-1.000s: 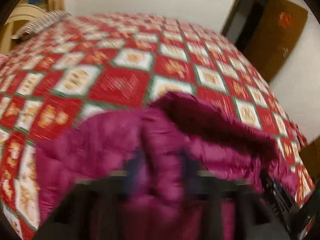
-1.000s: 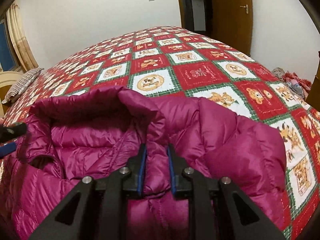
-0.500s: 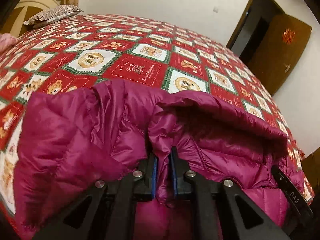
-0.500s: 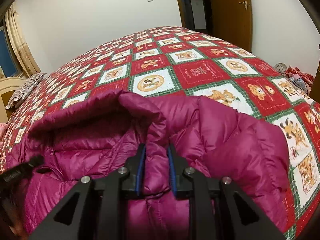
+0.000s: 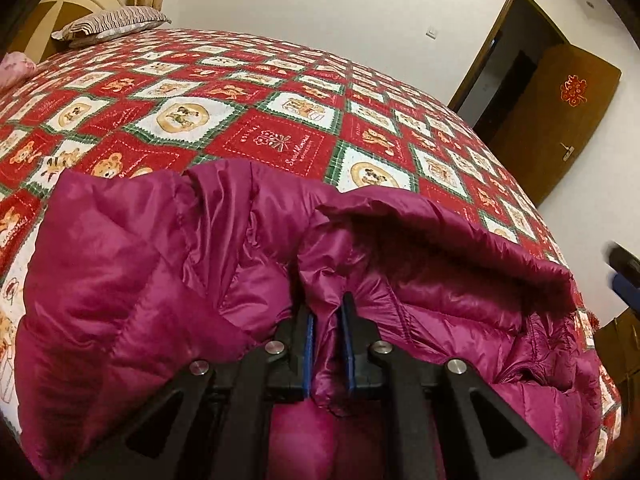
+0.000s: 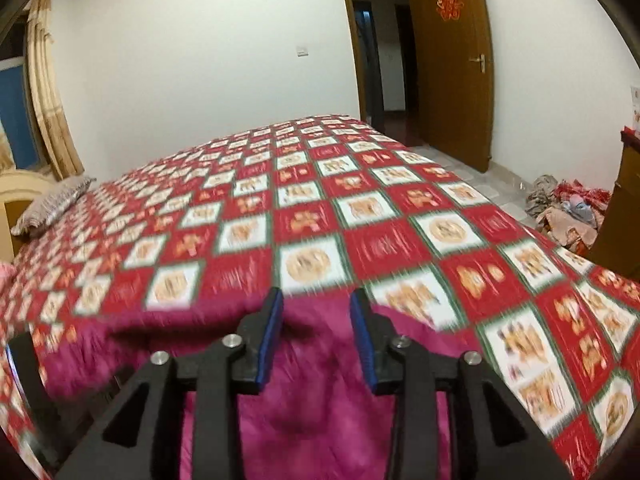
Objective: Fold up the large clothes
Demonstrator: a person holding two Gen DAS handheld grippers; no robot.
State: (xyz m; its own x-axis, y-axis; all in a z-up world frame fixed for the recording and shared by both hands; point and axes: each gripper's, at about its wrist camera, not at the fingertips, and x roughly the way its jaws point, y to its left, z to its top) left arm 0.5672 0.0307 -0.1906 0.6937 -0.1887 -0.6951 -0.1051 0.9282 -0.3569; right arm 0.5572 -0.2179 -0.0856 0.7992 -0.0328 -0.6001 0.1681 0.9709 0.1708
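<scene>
A magenta puffer jacket (image 5: 140, 280) lies on the near part of the bed, collar end toward the far side. My left gripper (image 5: 327, 312) is shut on a fold of the jacket by its collar opening (image 5: 460, 256). In the right wrist view the jacket (image 6: 320, 380) is blurred below my right gripper (image 6: 316, 300), which is open and empty, raised above the fabric. The right gripper (image 5: 624, 272) shows as a dark blur at the right edge of the left wrist view.
The bed has a red, white and green patchwork quilt (image 5: 280, 120). A striped pillow (image 5: 108, 26) lies by the headboard. A wooden door (image 6: 452, 60) stands open. A heap of clothes (image 6: 568, 208) lies on the floor beside a wooden cabinet (image 6: 624, 200).
My right gripper has let go of the jacket, opened and lifted up and away. My left gripper keeps its hold on the fold and has steadied.
</scene>
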